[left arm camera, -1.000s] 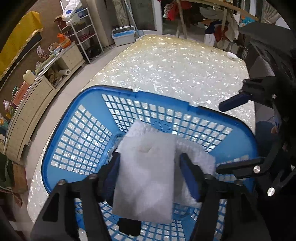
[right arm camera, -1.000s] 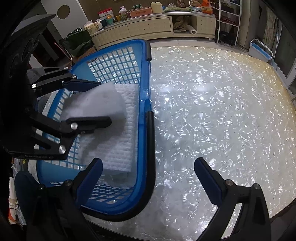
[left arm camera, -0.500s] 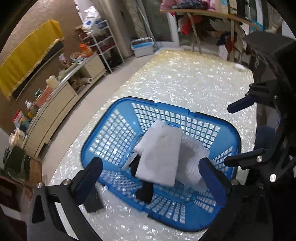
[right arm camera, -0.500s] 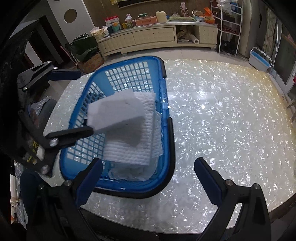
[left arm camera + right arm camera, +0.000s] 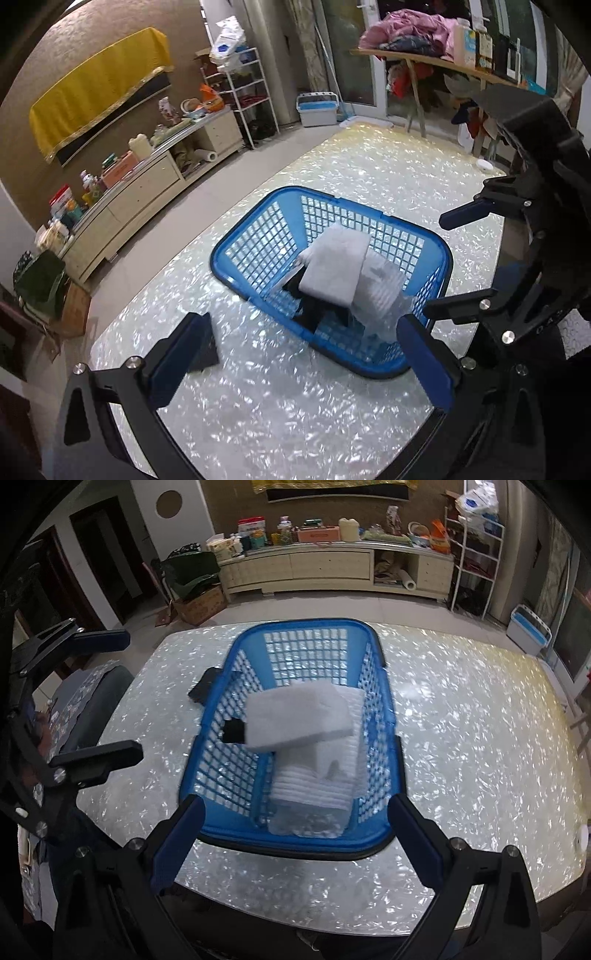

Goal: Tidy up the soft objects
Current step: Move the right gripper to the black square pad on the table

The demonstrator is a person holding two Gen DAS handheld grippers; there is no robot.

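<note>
A blue plastic basket (image 5: pixel 255 240) (image 5: pixel 376 760) stands on the shell-pattern table. Inside it a folded grey-white cloth (image 5: pixel 336 264) (image 5: pixel 297 718) lies on top of a white ribbed towel (image 5: pixel 380 291) (image 5: pixel 321 779) and a black item (image 5: pixel 314 306) (image 5: pixel 232 733). My left gripper (image 5: pixel 306 354) is open and empty, held back above the table in front of the basket. My right gripper (image 5: pixel 295 843) is open and empty at the basket's near end; it also shows in the left wrist view (image 5: pixel 461 258).
A small dark object (image 5: pixel 203 688) lies on the table beside the basket's left wall. A small white round thing (image 5: pixel 484 165) sits near the far table edge. A low cabinet (image 5: pixel 332 568), wire shelf (image 5: pixel 476 554) and a chair (image 5: pixel 92 701) surround the table.
My left gripper opened, let go of the grey-white cloth into the basket, and pulled up and back. My right gripper also drew back, so the whole basket shows.
</note>
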